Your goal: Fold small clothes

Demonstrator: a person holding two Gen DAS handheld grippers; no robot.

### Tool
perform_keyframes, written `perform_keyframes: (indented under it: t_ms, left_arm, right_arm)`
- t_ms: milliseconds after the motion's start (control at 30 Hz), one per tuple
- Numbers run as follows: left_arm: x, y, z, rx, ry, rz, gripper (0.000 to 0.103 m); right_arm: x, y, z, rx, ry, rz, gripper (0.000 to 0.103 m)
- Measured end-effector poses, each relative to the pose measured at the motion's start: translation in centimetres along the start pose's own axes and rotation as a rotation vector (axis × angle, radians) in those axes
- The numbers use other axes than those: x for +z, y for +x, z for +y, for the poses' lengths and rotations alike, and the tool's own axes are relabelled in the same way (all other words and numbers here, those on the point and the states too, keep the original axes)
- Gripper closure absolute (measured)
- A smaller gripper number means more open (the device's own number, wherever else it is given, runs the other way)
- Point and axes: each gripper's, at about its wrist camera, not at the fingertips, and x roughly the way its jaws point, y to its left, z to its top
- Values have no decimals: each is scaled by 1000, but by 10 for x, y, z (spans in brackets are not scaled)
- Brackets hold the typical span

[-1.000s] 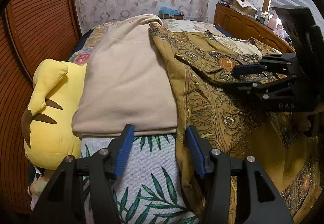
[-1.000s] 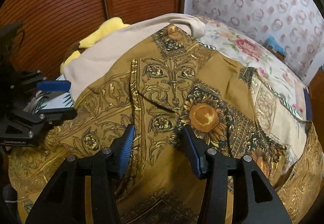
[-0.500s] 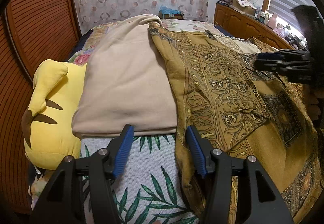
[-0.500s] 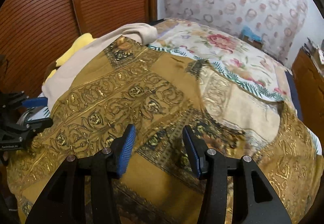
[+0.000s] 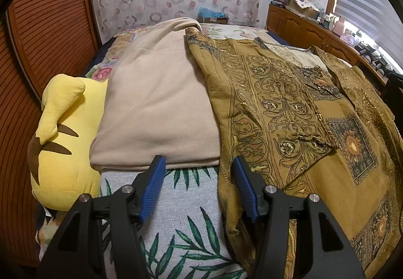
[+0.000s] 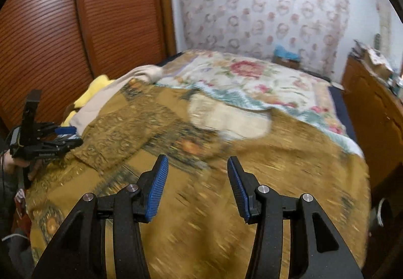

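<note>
A mustard garment with ornate gold and black print [image 5: 289,115] lies spread over the bed, a short sleeve flat across its middle. My left gripper [image 5: 199,185] hovers open at its near left hem, over leaf-print cloth [image 5: 181,216], with nothing between the pads. The hem's edge lies just beside the right-hand finger. In the right wrist view the same garment [image 6: 252,165] is blurred. My right gripper [image 6: 197,185] stands open above it with nothing between its pads. The left gripper [image 6: 73,136] shows at that view's left edge.
A folded beige garment [image 5: 156,102] lies left of the mustard one, partly under its edge. A yellow plush toy [image 5: 63,140] sits at the far left by the slatted wooden doors [image 6: 88,27]. Floral bedding [image 6: 252,77] stretches behind. A cluttered wooden dresser [image 5: 314,29] lines the right.
My right gripper has swung off to the right and up, leaving the left wrist view. The garment part it hovered over now lies flat. The left gripper has stayed in place.
</note>
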Motion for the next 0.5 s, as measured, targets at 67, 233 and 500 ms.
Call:
perform_keyframes:
  t_ms: [67,233,500]
  left_arm:
    - [0,-3,-1,20,1,-13,48]
    - [3,-24,-10,34,-13,-88,48]
    - [29,-59,-57,1,18,-207,48]
  right_arm:
    - [-8,-19,-19,-48,22,-19,51]
    - [-33,-55,-62,-153,70,-38,49]
    - [-82,-83,-122,-273,177,-20,48]
